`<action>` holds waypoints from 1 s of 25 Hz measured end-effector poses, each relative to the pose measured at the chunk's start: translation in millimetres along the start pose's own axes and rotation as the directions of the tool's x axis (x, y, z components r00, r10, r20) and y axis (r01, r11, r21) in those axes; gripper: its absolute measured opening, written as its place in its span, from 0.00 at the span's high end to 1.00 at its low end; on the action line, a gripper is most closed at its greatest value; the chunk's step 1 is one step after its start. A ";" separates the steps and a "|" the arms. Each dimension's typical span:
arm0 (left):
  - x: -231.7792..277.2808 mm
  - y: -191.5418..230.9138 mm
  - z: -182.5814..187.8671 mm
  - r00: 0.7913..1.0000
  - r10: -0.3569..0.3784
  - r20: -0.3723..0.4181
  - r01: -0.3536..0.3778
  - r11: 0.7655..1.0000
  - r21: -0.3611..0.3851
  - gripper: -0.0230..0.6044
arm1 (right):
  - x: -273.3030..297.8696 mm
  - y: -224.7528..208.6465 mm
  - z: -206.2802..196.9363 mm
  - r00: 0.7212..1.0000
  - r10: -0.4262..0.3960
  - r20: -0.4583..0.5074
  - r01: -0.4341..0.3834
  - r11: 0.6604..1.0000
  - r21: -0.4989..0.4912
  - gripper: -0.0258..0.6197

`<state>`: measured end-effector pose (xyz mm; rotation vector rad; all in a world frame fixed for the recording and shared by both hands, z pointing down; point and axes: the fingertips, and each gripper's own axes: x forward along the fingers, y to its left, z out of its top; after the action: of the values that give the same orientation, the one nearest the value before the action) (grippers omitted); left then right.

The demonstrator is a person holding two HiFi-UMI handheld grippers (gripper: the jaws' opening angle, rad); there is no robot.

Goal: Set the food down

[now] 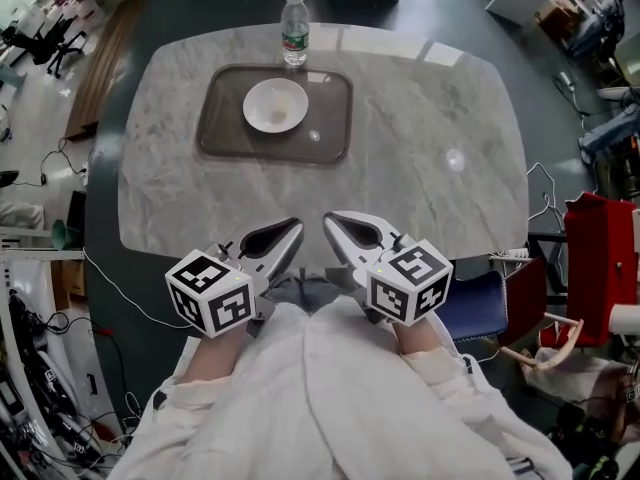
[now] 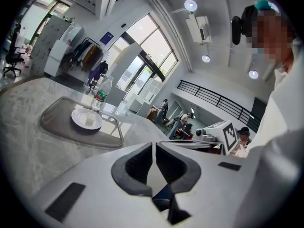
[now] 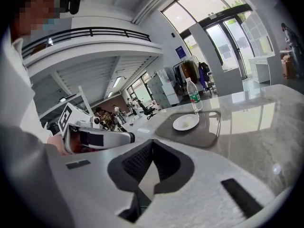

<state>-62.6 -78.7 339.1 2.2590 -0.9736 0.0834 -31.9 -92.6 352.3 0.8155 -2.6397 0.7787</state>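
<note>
A white plate (image 1: 275, 105) with a small pale piece of food in it rests on a dark tray (image 1: 225, 133) at the far side of the marble table (image 1: 420, 148). The plate (image 2: 86, 118) (image 3: 185, 122) also shows in both gripper views. My left gripper (image 1: 291, 230) (image 2: 154, 144) and right gripper (image 1: 333, 221) (image 3: 152, 142) hover side by side over the table's near edge, close to my body and far from the tray. Both have their jaws together with nothing between them.
A water bottle (image 1: 294, 30) stands just behind the tray. A blue chair seat (image 1: 480, 303) and a red object (image 1: 600, 258) sit off the table's right edge. Cables and office clutter (image 1: 40, 298) line the floor at the left.
</note>
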 end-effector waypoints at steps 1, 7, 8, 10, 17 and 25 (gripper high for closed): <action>0.1 -1.5 -2.1 1.000 -0.004 -0.003 0.004 1.000 -0.003 0.91 | -0.3 1.3 -0.5 1.000 -0.002 0.001 0.002 1.000 0.001 0.96; 2.0 -4.6 -5.2 1.000 -0.014 -0.019 0.014 1.000 0.006 0.91 | 0.2 5.2 0.9 1.000 -0.008 -0.013 0.007 1.000 -0.030 0.96; 2.2 -3.6 -5.4 1.000 -0.011 -0.021 0.012 1.000 0.005 0.91 | 0.1 5.3 1.6 1.000 -0.010 -0.013 0.009 0.999 -0.033 0.96; 2.1 -1.2 -5.4 1.000 -0.008 -0.026 0.008 1.000 0.006 0.91 | 0.0 5.1 4.1 1.000 -0.013 -0.009 0.013 0.999 -0.038 0.96; 3.7 5.3 -2.8 1.000 -0.005 -0.030 0.005 1.000 -0.002 0.91 | 1.4 0.0 6.7 1.000 -0.024 -0.009 0.024 0.999 -0.047 0.96; 9.1 2.7 -2.2 0.999 -0.022 -0.041 0.022 1.000 0.000 0.91 | 4.2 2.4 8.8 1.000 -0.011 -0.019 0.010 0.998 -0.060 0.96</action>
<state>-57.4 -84.3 345.1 2.2594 -0.9269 0.1199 -37.5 -97.8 345.8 0.8009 -2.6258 0.6979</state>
